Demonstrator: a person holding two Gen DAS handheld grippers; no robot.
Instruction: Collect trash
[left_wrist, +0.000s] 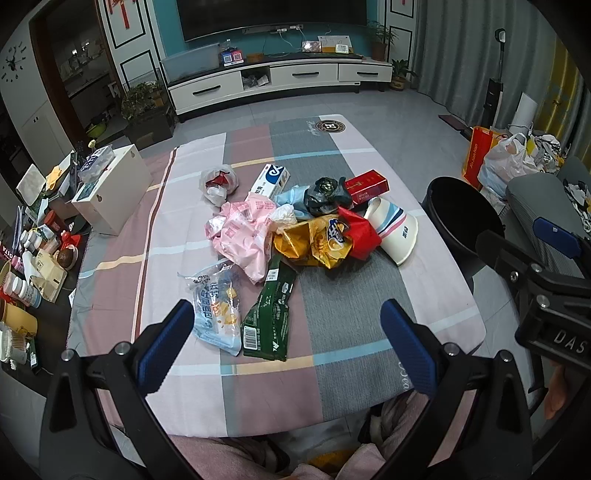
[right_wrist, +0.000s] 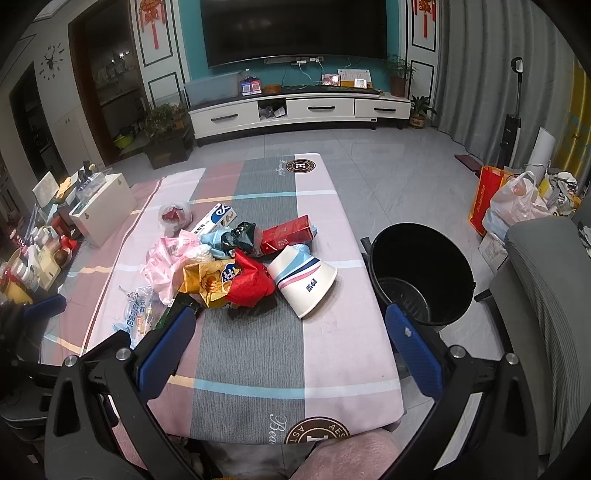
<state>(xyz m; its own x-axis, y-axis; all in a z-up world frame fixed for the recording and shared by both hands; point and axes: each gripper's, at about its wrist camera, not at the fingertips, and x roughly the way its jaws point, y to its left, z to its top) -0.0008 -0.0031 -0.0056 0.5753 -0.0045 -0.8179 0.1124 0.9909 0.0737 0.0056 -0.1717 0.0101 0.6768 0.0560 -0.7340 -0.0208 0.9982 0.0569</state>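
A heap of trash lies mid-table: a green wrapper (left_wrist: 269, 314), a clear blue-printed bag (left_wrist: 216, 310), pink plastic (left_wrist: 243, 230), a yellow snack bag (left_wrist: 317, 242), a red bag (left_wrist: 360, 230), a paper cup on its side (left_wrist: 395, 229), a red carton (left_wrist: 367, 186) and a toothpaste box (left_wrist: 269, 181). A black bin (right_wrist: 421, 273) stands at the table's right edge. My left gripper (left_wrist: 286, 317) is open and empty above the near table, over the green wrapper. My right gripper (right_wrist: 288, 325) is open and empty, in front of the cup (right_wrist: 304, 280).
The table (right_wrist: 258, 369) has a pink and grey checked cloth. Bottles and boxes (left_wrist: 33, 258) crowd the low surface at left. Bags (right_wrist: 517, 203) and a grey chair (right_wrist: 546, 295) stand at right. A TV cabinet (right_wrist: 295, 109) is across the floor.
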